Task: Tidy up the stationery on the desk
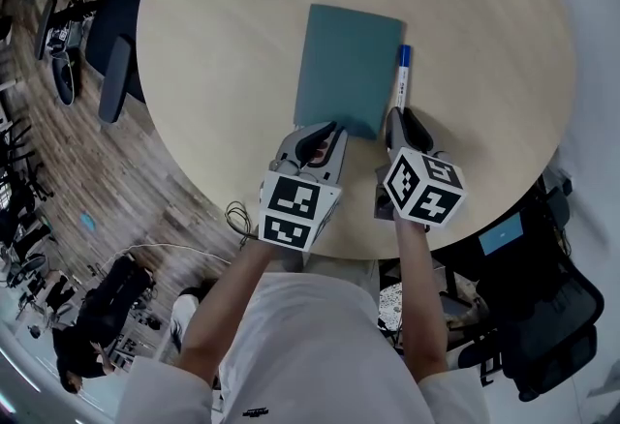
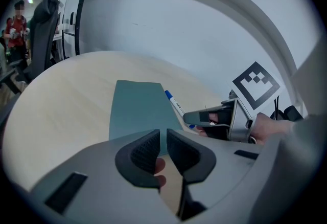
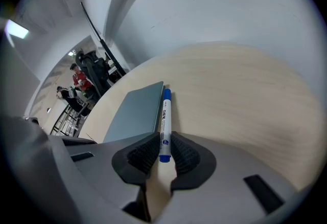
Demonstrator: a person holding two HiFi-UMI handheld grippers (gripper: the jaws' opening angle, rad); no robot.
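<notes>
A teal notebook [image 1: 349,69] [image 2: 138,108] [image 3: 135,110] lies flat on the round light-wood table [image 1: 223,25]. A white marker pen with blue cap [image 1: 402,78] [image 2: 175,104] [image 3: 164,118] lies along the notebook's right edge. My right gripper [image 1: 399,119] [image 3: 164,154] is shut on the pen's near end, pads touching both of its sides. My left gripper [image 1: 325,134] [image 2: 160,147] sits at the notebook's near edge, jaws shut with only a thin slit between them, holding nothing. The right gripper [image 2: 214,118] also shows in the left gripper view.
The table's near edge runs just under both grippers. Dark office chairs [image 1: 111,35] stand to the left, another chair [image 1: 542,325] at lower right. A thin cable [image 1: 237,217] hangs off the table edge. People [image 2: 15,28] stand far off.
</notes>
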